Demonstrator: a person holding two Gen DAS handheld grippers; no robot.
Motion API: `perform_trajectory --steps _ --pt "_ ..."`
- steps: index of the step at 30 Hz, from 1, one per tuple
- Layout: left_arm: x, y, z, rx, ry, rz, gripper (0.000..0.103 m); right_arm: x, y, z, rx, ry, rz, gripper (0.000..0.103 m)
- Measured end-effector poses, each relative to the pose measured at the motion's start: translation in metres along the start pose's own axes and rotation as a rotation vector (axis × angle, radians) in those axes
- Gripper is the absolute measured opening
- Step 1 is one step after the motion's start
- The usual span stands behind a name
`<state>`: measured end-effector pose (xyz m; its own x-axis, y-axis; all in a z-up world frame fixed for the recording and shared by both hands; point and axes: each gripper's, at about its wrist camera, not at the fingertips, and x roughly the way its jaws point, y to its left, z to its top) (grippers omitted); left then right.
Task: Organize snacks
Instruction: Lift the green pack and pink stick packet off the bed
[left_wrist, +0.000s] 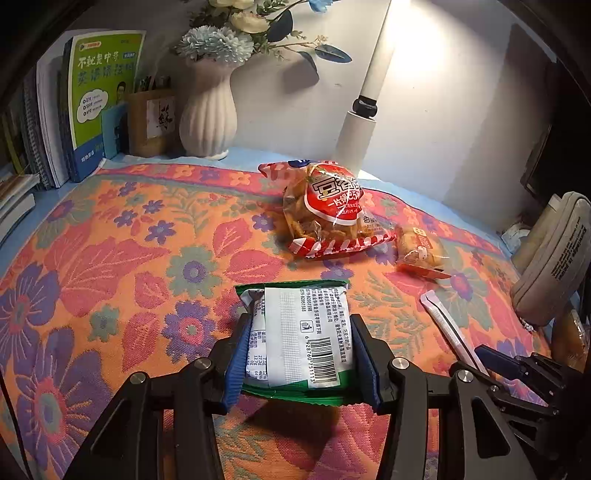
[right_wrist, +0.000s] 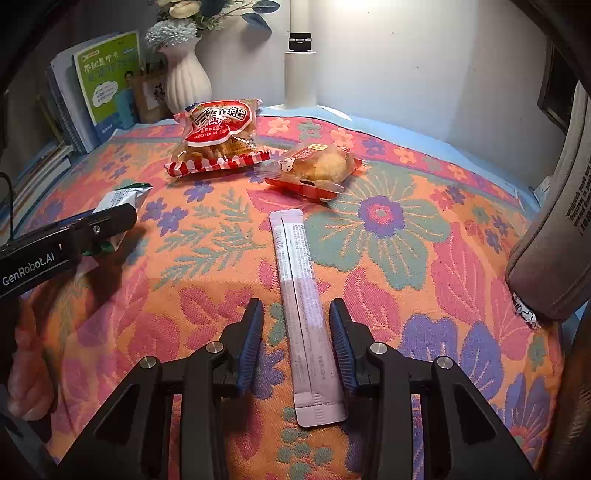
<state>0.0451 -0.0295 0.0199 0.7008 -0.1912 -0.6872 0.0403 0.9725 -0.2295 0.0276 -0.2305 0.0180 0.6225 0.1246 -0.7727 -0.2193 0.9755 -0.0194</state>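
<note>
At lower centre, the left tongs (left_wrist: 301, 354) are pinching a green-edged foil snack packet (left_wrist: 306, 332); right tongs (right_wrist: 297, 347) are straddling, unclosed, a slim pinkish stick sachet (right_wrist: 304, 314) that risks sliding flat.

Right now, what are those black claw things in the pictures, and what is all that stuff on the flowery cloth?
They are two grabbing tools that a person holds, one in each hand. Each carries a camera looking out along its jaws, so each picture comes from one tool.

The left gripper has its jaws shut on a green-edged snack packet, barcode side up. The right gripper has its jaws open on either side of a long pale stick packet that lies flat on the flowery cloth.

Farther back lie a red bag of snacks and a small wrapped pastry. Behind them stand a white vase, books and a lamp.
</note>
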Motion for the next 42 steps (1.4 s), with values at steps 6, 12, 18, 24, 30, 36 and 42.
perform_trajectory --steps 6,12,18,24,30,36,42 --pt "-0.002 -0.013 -0.005 0.062 -0.016 0.035 0.049 -0.001 0.003 -0.001 -0.01 -0.002 -0.014 0.036" --pt "-0.004 -0.011 -0.004 0.061 -0.027 0.029 0.049 -0.002 0.006 -0.001 -0.026 -0.011 -0.037 0.027" --pt "-0.004 -0.01 -0.004 0.056 -0.028 0.029 0.049 -0.003 0.013 -0.003 -0.059 -0.013 -0.052 0.02" --pt "-0.004 -0.01 -0.004 0.05 -0.023 0.025 0.049 -0.004 0.01 -0.004 -0.042 -0.011 -0.034 0.02" --pt "-0.002 -0.01 -0.003 0.054 -0.014 0.016 0.049 -0.004 0.005 -0.003 -0.016 -0.006 -0.002 0.021" --pt "0.004 -0.007 -0.003 0.035 0.031 -0.021 0.055 -0.004 0.003 -0.003 -0.005 -0.002 0.01 0.025" --pt "0.012 -0.004 -0.005 0.026 0.132 -0.051 0.08 -0.004 0.003 -0.003 -0.003 0.002 0.018 0.031"
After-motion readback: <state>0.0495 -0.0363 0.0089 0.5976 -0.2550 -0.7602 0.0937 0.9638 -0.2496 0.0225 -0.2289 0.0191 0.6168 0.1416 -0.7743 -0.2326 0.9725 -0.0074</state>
